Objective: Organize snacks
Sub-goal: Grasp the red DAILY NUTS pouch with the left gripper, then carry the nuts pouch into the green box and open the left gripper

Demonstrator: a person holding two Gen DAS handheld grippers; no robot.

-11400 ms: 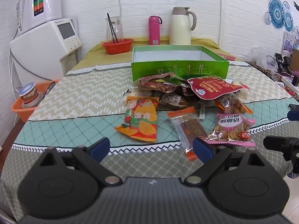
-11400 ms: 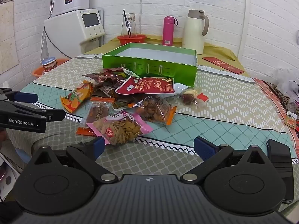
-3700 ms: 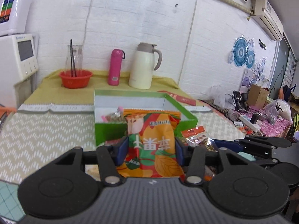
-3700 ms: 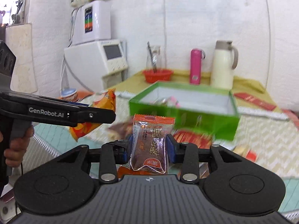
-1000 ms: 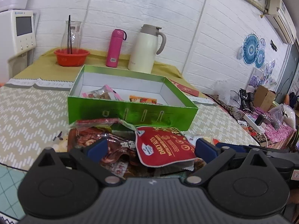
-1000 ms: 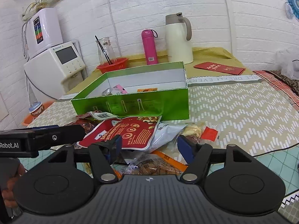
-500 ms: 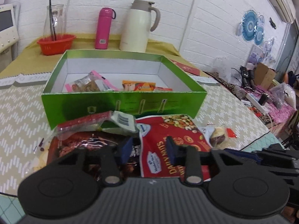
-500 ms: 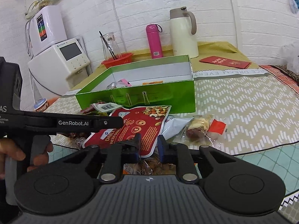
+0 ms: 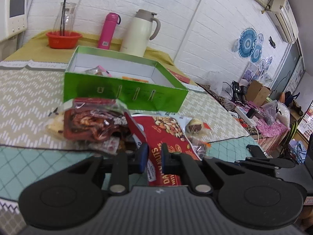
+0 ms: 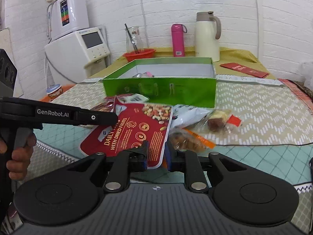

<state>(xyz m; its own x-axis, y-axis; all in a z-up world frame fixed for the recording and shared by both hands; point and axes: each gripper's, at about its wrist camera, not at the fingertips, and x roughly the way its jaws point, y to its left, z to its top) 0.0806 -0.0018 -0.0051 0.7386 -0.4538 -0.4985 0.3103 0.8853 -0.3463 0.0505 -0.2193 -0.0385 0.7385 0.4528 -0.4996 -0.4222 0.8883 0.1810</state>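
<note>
The red nuts bag (image 9: 166,129) lies in front of the green box (image 9: 125,95), its left edge raised off the table. My left gripper (image 9: 154,156) is shut on that bag's near part. In the right wrist view the same red nuts bag (image 10: 137,131) has its near right corner pinched in my right gripper (image 10: 156,153). The left gripper (image 10: 109,118) reaches in over the bag's left edge. The green box (image 10: 160,90) holds a few snack packs (image 9: 93,71). A dark red meat pack (image 9: 92,123) sits left of the bag.
A wrapped candy (image 10: 217,123), an orange-edged nut pack (image 10: 187,141) and a pale blue pack (image 10: 187,115) lie right of the bag. Behind the box stand a pink bottle (image 9: 108,31), cream jug (image 9: 138,35) and red bowl (image 9: 63,39). A hand (image 10: 17,156) holds the left tool.
Both grippers went from wide open to shut on the red nuts bag. The bag's left edge has come up off the table, and both views have drawn back slightly from the box.
</note>
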